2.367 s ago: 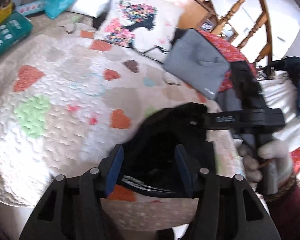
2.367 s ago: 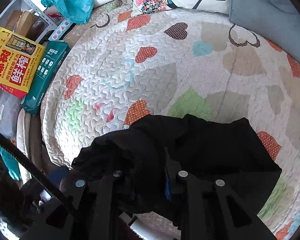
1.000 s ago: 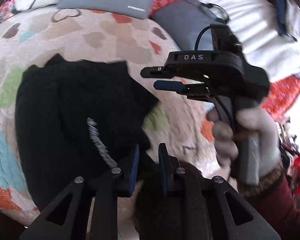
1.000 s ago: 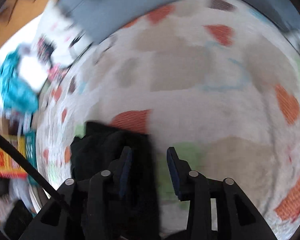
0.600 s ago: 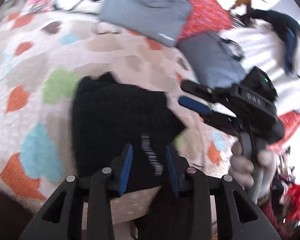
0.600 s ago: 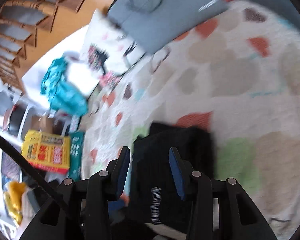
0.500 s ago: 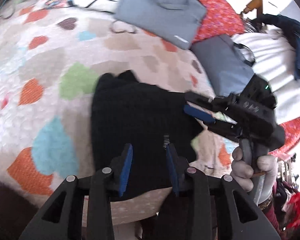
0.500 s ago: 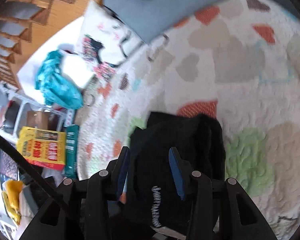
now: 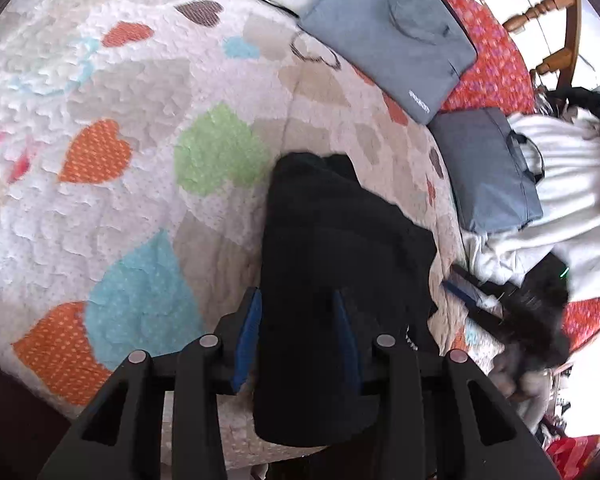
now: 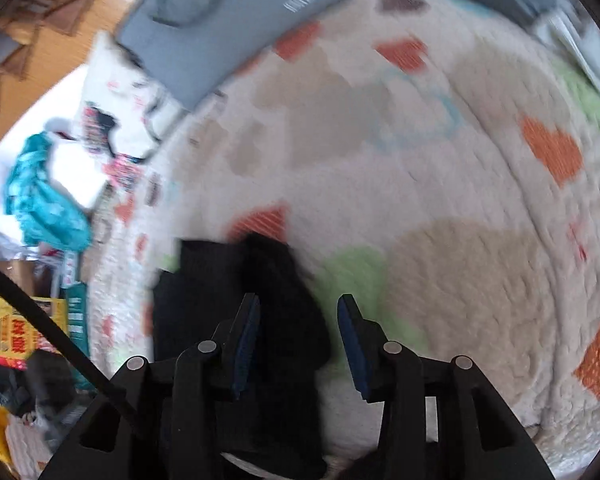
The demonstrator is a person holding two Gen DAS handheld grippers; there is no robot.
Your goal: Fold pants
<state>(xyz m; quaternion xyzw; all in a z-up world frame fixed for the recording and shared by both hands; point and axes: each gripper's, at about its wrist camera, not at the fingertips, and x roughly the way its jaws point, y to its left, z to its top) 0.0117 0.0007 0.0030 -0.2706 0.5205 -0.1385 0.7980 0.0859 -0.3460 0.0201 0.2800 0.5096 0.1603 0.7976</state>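
Observation:
The black pants (image 9: pixel 340 248) lie folded into a narrow bundle on the heart-patterned quilt (image 9: pixel 112 80), near its front edge. My left gripper (image 9: pixel 296 308) is open, its blue pads on either side of the bundle's near end, holding nothing. My right gripper (image 10: pixel 298 312) is open and empty, above the quilt at the bundle's right edge; the pants (image 10: pixel 228 292) lie left of and under it. The right gripper also shows in the left wrist view (image 9: pixel 476 292), low at the right of the pants. The right wrist view is blurred.
Two grey laptop bags (image 9: pixel 384 28) (image 9: pixel 488 168) lie at the far right of the bed, with white clothing (image 9: pixel 568 184) beside them. A printed pillow (image 10: pixel 116 120), a teal cloth (image 10: pixel 40 200) and yellow and green packages (image 10: pixel 16 328) lie to the left.
Both grippers have let go of the pants and opened. The bundle now lies flat on the quilt. The right gripper has swung away to the right and dropped lower.

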